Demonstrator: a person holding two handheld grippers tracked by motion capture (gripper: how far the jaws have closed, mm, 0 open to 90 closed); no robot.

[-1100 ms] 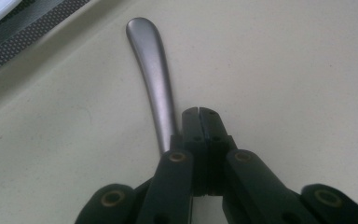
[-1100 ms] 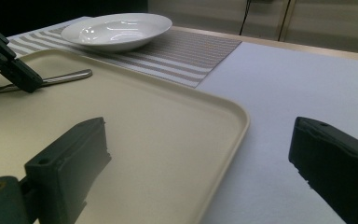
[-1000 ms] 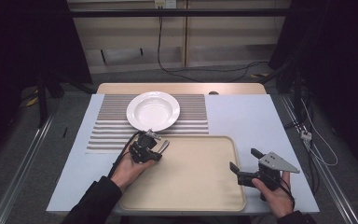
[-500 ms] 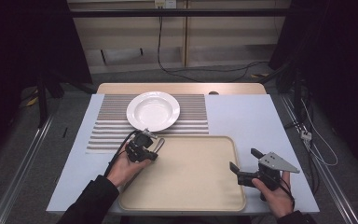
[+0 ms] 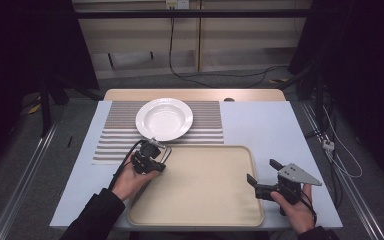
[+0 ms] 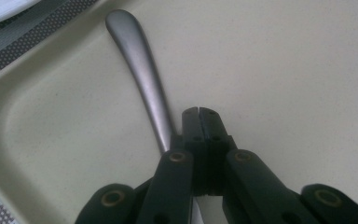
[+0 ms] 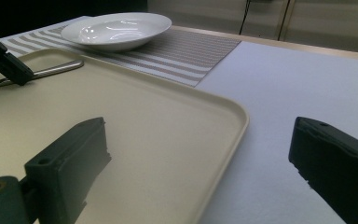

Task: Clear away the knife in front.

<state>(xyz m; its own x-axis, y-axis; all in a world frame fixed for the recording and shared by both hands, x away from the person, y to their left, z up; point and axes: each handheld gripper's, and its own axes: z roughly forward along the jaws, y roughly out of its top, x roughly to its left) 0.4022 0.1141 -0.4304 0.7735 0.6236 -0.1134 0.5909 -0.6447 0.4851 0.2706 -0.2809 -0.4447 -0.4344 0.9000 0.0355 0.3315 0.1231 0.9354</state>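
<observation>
In the left gripper view, the metal utensil handle (image 6: 142, 79) runs from about eleven o'clock down under the closed jaws of the left gripper (image 6: 199, 112), so its working end is hidden and whether it is a spoon, fork or knife cannot be told. Whether the pads actually pinch it is also hidden. The beige tray (image 6: 279, 60) is cut off at three and six o'clock. In the right gripper view, the white plate (image 7: 116, 29) is cropped at twelve o'clock, and the right gripper (image 7: 200, 154) is blurred and cut at six.
</observation>
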